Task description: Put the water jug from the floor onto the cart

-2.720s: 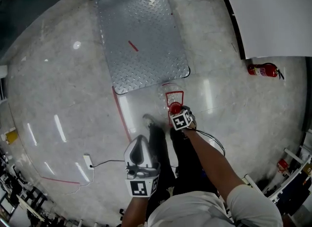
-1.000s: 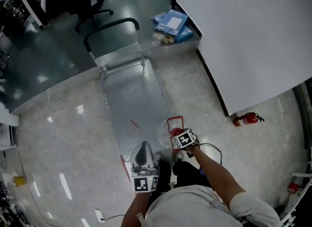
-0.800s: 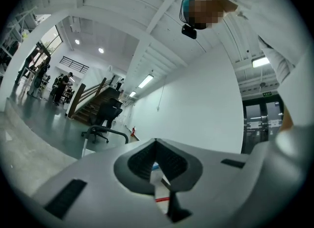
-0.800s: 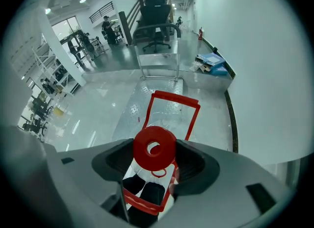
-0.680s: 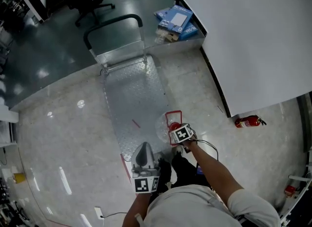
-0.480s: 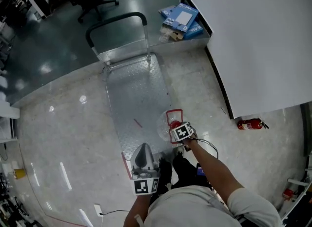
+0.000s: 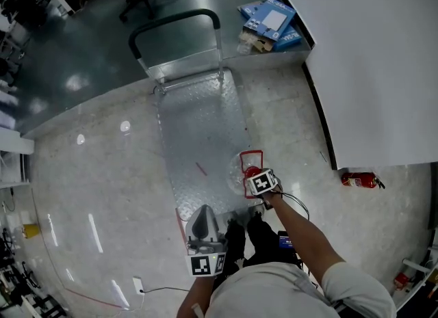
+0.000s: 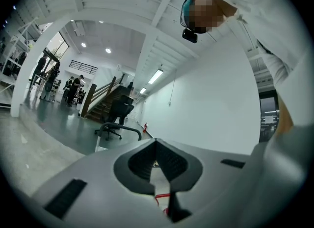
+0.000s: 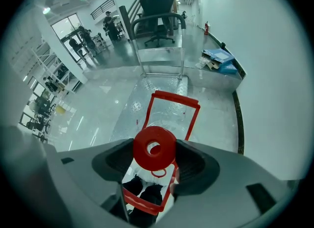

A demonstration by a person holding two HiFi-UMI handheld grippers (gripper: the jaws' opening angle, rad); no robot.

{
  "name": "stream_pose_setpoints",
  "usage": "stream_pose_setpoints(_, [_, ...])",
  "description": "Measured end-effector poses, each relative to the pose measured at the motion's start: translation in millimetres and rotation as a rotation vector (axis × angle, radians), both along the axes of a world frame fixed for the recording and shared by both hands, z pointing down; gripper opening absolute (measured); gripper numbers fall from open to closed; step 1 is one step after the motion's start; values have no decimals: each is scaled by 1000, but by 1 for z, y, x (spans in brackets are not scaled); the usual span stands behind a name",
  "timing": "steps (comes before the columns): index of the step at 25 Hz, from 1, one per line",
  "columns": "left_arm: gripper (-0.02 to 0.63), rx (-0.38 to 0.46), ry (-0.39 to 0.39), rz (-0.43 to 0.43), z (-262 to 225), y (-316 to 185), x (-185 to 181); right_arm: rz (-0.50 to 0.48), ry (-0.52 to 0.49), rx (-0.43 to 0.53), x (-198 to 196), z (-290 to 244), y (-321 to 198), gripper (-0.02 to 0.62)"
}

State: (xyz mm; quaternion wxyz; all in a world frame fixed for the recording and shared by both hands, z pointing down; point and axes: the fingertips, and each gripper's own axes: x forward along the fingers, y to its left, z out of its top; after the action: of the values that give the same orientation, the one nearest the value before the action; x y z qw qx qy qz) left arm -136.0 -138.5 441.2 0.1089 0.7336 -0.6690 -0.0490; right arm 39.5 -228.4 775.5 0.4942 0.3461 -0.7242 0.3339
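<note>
Between the jaws of the right tool (image 9: pixel 157 164) — the red cap (image 9: pixel 154 146) of the water jug (image 9: pixel 169 116).
It is gripping that cap, cart (image 7: pixel 202 125) just ahead; left tool (image 8: pixel 157 146) is hanging empty, jaws together.

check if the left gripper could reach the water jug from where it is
Probably yes: nothing stands between the left gripper and the water jug. But its jaws are together, and the right gripper clamps the red cap, leaving only the body and handle free.

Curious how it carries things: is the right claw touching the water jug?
Touching. In the right gripper view, the right claw clamps the water jug at its red cap.
</note>
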Motion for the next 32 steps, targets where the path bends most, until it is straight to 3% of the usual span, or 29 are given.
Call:
stream_pose_setpoints(12, [3, 5, 2, -2, 3, -9, 10, -38, -15, 32, 3, 1, 3, 275])
stream_pose_setpoints(16, [3, 22, 6, -8, -4, -7, 13, -42, -70, 101, 0, -42, 3, 273])
stream_pose_setpoints(19, [3, 48, 2, -2, -16, -8, 17, 4, -181, 249, -2, -107, -2, 259])
stream_pose_setpoints(20, [3, 58, 3, 0, -20, -9, 18, 26, -214, 326, 2, -135, -4, 214])
stream_pose_setpoints(22, [3, 78, 5, 5, -30, -8, 22, 67, -261, 499, 13, -194, -5, 58])
stream_pose_setpoints(28, [3, 158, -7, 36, -73, -6, 38, 126, -444, 902, 39, -335, 20, 12])
stream_pose_setpoints(32, [3, 207, -28, 59, -93, 3, 52, 179, -560, 1004, 55, -383, 44, 12])
